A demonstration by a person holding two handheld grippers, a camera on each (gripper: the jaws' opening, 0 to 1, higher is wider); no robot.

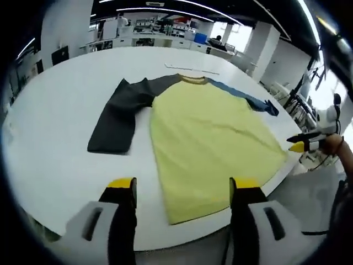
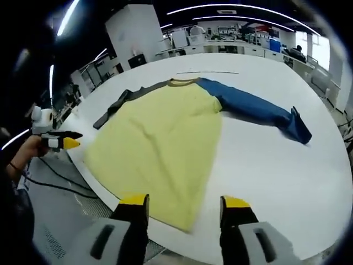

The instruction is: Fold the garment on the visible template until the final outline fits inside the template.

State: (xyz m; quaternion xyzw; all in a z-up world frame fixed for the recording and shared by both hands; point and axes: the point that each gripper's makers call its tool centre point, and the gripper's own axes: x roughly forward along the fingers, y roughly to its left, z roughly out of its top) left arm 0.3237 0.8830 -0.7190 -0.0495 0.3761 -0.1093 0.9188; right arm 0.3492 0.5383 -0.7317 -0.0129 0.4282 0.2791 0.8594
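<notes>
Fingers, left gripper (image 1: 183, 190): 2 yellow-tipped fingers (image 1: 122, 185) set wide apart, nothing between them, raised above the near table edge at 6 o'clock in the left gripper view.
Fingers, right gripper (image 2: 185, 207): 2 yellow-tipped fingers (image 2: 134, 201) likewise wide, holding nothing, above the shirt's hem at 6 o'clock in the right gripper view.
Table (image 1: 49, 149): large, white, rounded edge; carries the garment; a thin line marked on its top at 12 o'clock beyond the collar, in both views.
Garment (image 1: 209, 138): long-sleeved shirt lying flat and unfolded, yellow body, collar toward 12 o'clock, hem toward 6 o'clock near the table edge.
Grey sleeve (image 1: 118, 113): dark, spread out from the shoulder toward 9 o'clock in the left gripper view, bent down at the elbow, flat on the table.
Blue sleeve (image 2: 256, 107): stretched toward 3 o'clock in the right gripper view, cuff resting on the table.
Other gripper in view: the right one shows at 3 o'clock in the left gripper view, held in a hand (image 1: 335, 144) off the table edge; the left one at 9 o'clock in the right gripper view, likewise off the table.
Background: open office with desks and ceiling strip lights at 12 o'clock.
</notes>
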